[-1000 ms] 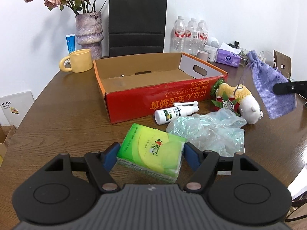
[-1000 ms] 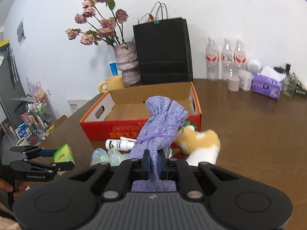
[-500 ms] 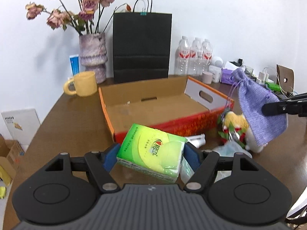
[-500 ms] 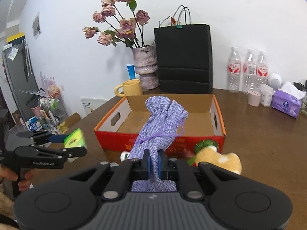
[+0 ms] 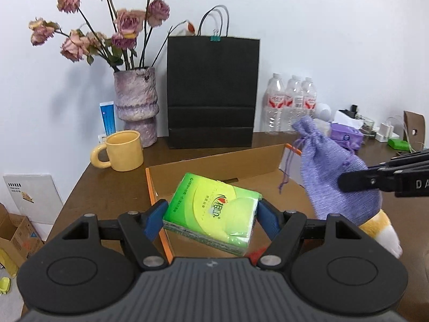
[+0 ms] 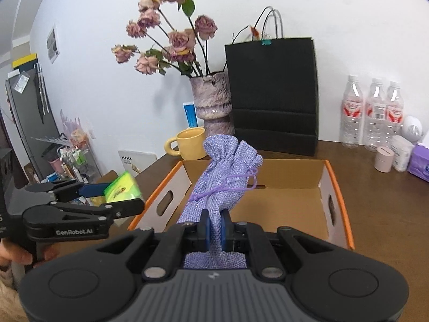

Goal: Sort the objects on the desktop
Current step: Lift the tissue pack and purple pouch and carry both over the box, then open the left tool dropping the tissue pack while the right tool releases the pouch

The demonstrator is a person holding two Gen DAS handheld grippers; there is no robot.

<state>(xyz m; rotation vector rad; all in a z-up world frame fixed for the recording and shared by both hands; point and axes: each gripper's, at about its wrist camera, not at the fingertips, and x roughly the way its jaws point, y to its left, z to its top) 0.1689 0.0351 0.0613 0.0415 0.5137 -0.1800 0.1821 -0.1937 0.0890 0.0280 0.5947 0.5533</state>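
Spreading widest under everything, the brown bench (image 6: 388,201) carries the open cardboard box (image 6: 284,206), whose orange-edged walls and bare floor we see from both wrist views. Behind the box we see the black paper bag (image 5: 213,91) against the wall, and left of it the purple vase (image 5: 136,104) of dried roses. Next in size come 3 clear water bottles (image 6: 375,110) in a row by the wall, then the yellow mug (image 5: 122,154) just in front of the vase.

We hold the left claw (image 5: 211,214) above the box's near left corner, its 2 blue pads (image 5: 154,218) clenched on either side of the green tissue pack (image 5: 211,210), which sits tilted between them and clear of the bench. We hold the right claw (image 6: 214,226) over the box's near wall, its pads pressed tight on the lower part of the purple drawstring pouch (image 6: 222,179); the pouch's gathered neck points toward the far wall, hanging over the box interior. At the right edge of the left view, part of an orange-and-white plush toy (image 5: 380,228) shows beneath the pouch.
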